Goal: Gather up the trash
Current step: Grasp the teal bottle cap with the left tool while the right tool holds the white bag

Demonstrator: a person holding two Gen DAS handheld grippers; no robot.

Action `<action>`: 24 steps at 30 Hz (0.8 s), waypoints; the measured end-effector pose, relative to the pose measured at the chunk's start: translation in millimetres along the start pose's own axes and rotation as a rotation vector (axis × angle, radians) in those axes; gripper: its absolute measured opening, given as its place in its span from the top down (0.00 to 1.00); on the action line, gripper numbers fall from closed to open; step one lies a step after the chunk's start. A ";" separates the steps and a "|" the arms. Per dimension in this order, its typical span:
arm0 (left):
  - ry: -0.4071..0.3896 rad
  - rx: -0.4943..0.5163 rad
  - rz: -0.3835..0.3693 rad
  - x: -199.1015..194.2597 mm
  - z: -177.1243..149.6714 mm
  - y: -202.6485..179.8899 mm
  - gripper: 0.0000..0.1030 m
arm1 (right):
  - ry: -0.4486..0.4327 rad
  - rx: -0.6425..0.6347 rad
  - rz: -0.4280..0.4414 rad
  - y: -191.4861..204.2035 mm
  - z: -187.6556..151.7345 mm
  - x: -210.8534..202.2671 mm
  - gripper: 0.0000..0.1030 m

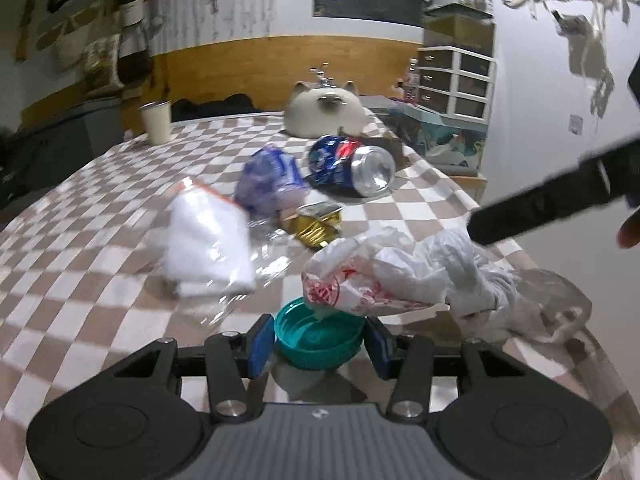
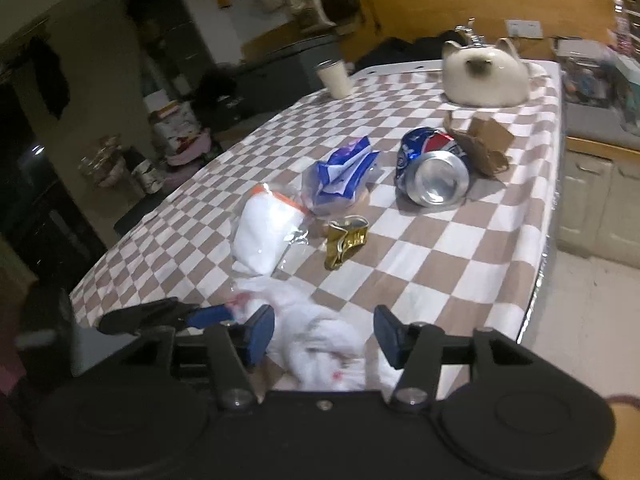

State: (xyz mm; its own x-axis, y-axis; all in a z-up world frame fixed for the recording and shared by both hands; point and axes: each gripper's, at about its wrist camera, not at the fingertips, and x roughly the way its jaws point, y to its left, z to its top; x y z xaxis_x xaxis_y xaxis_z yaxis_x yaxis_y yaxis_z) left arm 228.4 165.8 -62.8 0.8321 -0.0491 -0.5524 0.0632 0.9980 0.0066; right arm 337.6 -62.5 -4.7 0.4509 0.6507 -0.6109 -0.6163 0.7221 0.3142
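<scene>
In the left wrist view my left gripper (image 1: 320,344) is shut on a teal plastic lid (image 1: 320,340), a blue pad against each side. Just beyond it lies a crumpled white plastic bag (image 1: 380,276) with red print. My right gripper (image 2: 324,340) straddles that bag (image 2: 320,344) with its jaws apart and its pads clear of it. Farther up the checked tablecloth (image 2: 440,264) lie a gold wrapper (image 2: 346,240), a white packet (image 2: 268,236) in clear plastic, a blue-and-white wrapper (image 2: 344,172) and a crushed blue can (image 2: 432,172).
A cat-shaped ceramic pot (image 2: 484,76) and a cream cup (image 2: 336,78) stand at the far end. Brown cardboard scraps (image 2: 484,140) lie behind the can. The table edge (image 2: 536,280) drops to the floor on the right. Drawers (image 1: 456,80) and boxes stand beyond.
</scene>
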 end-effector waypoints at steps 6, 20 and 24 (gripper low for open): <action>0.002 -0.062 0.033 -5.3 -5.3 15.9 0.51 | 0.006 -0.030 0.081 -25.8 -11.6 23.2 0.35; -0.019 -0.084 0.133 1.5 0.1 30.0 0.51 | 0.096 -0.085 0.334 46.0 -51.2 -3.9 0.36; -0.030 -0.106 0.193 -8.4 -2.8 43.6 0.51 | 0.061 -0.167 0.264 53.1 -54.5 -13.1 0.36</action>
State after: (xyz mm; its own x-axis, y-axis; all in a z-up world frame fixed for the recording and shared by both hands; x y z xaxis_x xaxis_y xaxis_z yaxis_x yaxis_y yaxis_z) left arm 222.6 209.9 -60.2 0.8390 0.1439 -0.5248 -0.1561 0.9875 0.0212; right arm 263.7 -45.5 -19.7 0.2246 0.7915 -0.5684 -0.8068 0.4782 0.3471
